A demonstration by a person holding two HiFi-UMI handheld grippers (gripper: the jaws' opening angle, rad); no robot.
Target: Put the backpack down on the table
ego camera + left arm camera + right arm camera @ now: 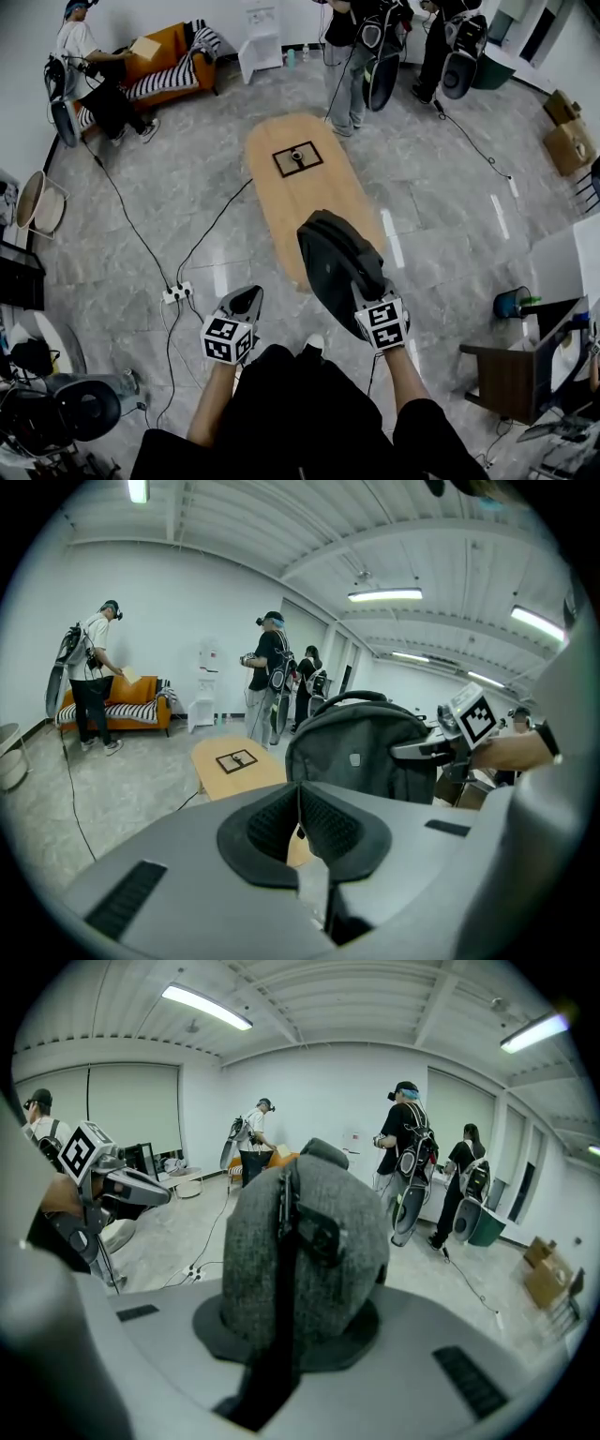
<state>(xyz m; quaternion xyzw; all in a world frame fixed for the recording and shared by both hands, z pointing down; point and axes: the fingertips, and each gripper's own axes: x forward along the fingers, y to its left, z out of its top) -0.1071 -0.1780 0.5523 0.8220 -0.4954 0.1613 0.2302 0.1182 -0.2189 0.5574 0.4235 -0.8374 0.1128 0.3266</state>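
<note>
Backpack (333, 258): dark grey, upright, hanging from your right gripper (364, 292) over the near end of the oval wooden table (281, 202). In the head view it covers the table's near edge. Its base is hidden in every view, so whether it touches the tabletop cannot be told. Right gripper view: the jaws are clamped on the pack's grey fabric at the top, with a black strap (281, 1241) running down between them and the pack filling the middle of the view. Your left gripper (247, 300) sits to the left of the pack, apart from it and off the table's near-left edge. In the left gripper view its ribbed pads (323, 822) are pressed together with nothing between them, so it is closed and empty. That same view shows the pack's carry handle (361, 697) arched on top. Farther along the table lies a dark square marker (297, 157), well apart from the pack. On the floor to the left, a white power strip (176, 292) with cables. At the far side of the room, an orange sofa (169, 56) and several people standing.
</note>
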